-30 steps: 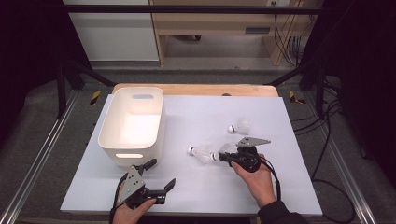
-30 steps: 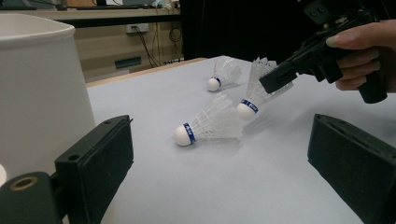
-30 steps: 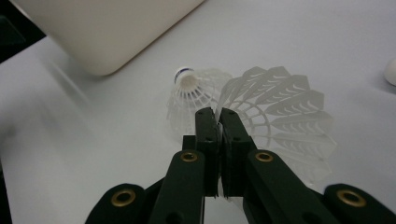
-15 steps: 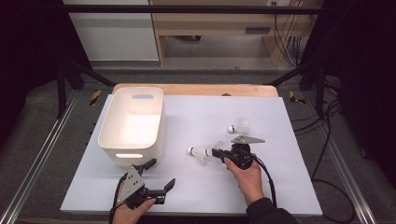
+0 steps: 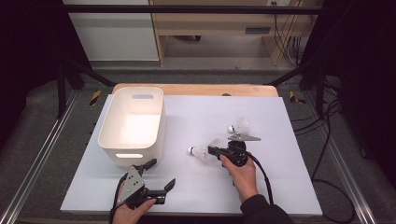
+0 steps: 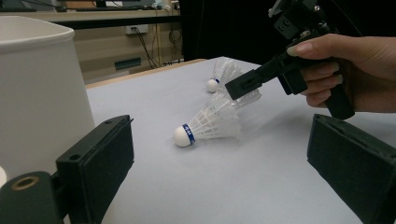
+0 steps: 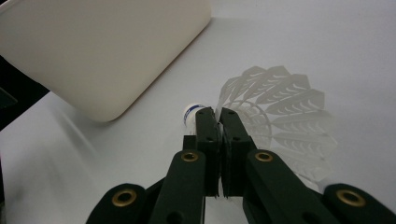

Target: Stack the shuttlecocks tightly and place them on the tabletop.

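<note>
A white shuttlecock [image 5: 201,151] with a blue band on its cork lies on the white table top [image 5: 196,116], cork pointing left. My right gripper [image 5: 212,150] is shut on the rim of its feather skirt [image 7: 280,112]; in the right gripper view the jaws [image 7: 217,114] pinch the skirt wall just behind the cork. The left gripper view shows the same shuttlecock [image 6: 210,123] with the right gripper [image 6: 233,88] on it. My left gripper [image 5: 161,173] rests open near the front edge, nothing between its jaws [image 6: 222,154]. A second shuttlecock [image 5: 239,126] lies farther back.
A white plastic bin [image 5: 132,122] with handle slots stands empty at the left, close to my left gripper [image 6: 37,84]. A wooden board edge [image 5: 196,88] runs along the table's far side. Black frame bars and cables flank the table.
My right hand has moved left and a little down toward the near shuttlecock, jaws shut throughout. The left gripper has not moved.
</note>
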Demonstrator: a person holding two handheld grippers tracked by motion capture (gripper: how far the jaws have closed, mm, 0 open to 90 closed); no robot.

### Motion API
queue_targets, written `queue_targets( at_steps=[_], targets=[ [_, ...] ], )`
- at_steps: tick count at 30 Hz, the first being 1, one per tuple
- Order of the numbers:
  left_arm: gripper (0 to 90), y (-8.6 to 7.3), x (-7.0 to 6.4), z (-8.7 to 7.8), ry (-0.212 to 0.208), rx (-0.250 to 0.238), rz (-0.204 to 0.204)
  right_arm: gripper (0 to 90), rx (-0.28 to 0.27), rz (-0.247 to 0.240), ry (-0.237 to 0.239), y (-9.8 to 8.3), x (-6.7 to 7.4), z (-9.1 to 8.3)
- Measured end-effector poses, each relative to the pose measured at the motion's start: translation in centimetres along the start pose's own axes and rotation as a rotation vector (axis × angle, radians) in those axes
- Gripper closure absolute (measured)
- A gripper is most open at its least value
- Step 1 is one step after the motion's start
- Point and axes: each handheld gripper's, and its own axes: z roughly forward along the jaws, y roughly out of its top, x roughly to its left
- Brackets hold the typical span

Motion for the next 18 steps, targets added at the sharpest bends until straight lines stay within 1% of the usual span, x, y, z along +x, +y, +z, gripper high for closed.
queue_targets(
  at_steps=[8,9,11,18],
  targets=[
    [7.2,0.0,-0.1,0.0,-0.001,0.000,0.000,87.8,-0.003,0.008,0.011,-0.1,0.3,0.8],
    [7.2,0.0,-0.1,0.0,-0.001,-0.001,0.000,87.8,-0.004,0.003,0.010,-0.1,0.3,0.9],
    [7.2,0.0,-0.1,0.0,-0.001,-0.001,0.000,87.7,-0.001,0.009,0.012,-0.1,0.3,1.0],
    [7.2,0.0,-0.1,0.1,-0.003,-0.001,0.000,87.3,0.007,0.009,0.009,-0.3,0.2,1.5]
  ],
)
